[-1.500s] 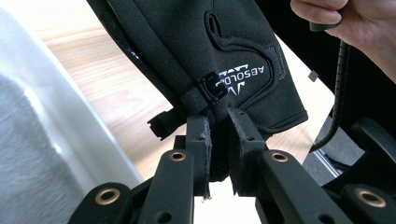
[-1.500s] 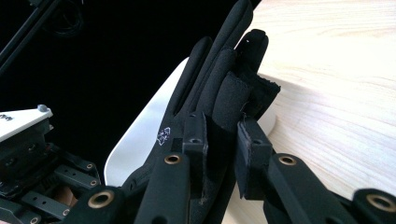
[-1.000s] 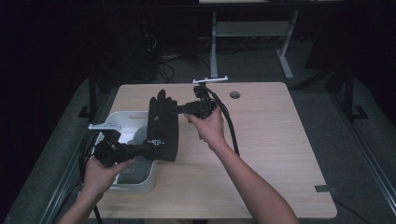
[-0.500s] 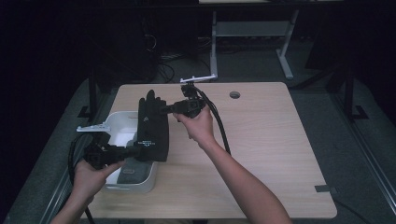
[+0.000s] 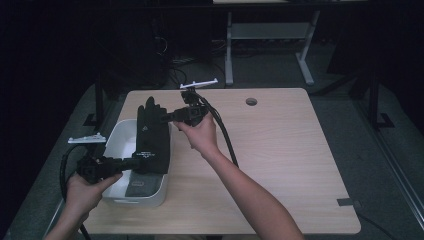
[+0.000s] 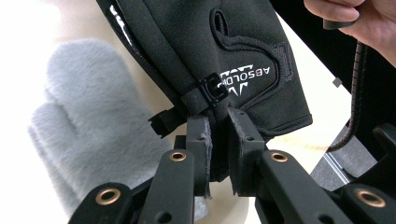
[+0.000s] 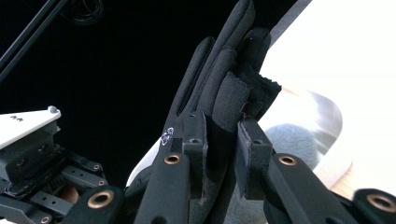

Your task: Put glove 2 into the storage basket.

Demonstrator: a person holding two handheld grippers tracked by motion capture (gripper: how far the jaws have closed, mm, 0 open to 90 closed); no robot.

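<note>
**Inspector:** Status of the item in hand?

**Assistant:** The black glove (image 5: 152, 135) is held off the worktop (image 5: 280, 150), stretched between the two tools above the white bin (image 5: 116, 142). The left gripper (image 6: 218, 135) is pinching the cuff end, just below the small buckle; its pads are pressed onto the fabric. The right gripper (image 7: 223, 140) is pinching the finger end, with one glove finger caught between its pads.

**Inspector:** Contents of the bin?

**Assistant:** A grey fleece mitten (image 6: 88, 126) lies inside, under the black glove. In the high view a dark patch shows on the bin floor; I cannot tell what it is.

**Inspector:** Progress?

**Assistant:** In my judgement the work is putting gloves away in the bin. The mitten is already in. The black glove is lifted and positioned over the bin but not yet lowered or let go. What is left, as I read it: bring it down inside the walls and release both ends. Nothing else lies on the worktop awaiting stowage.
</note>
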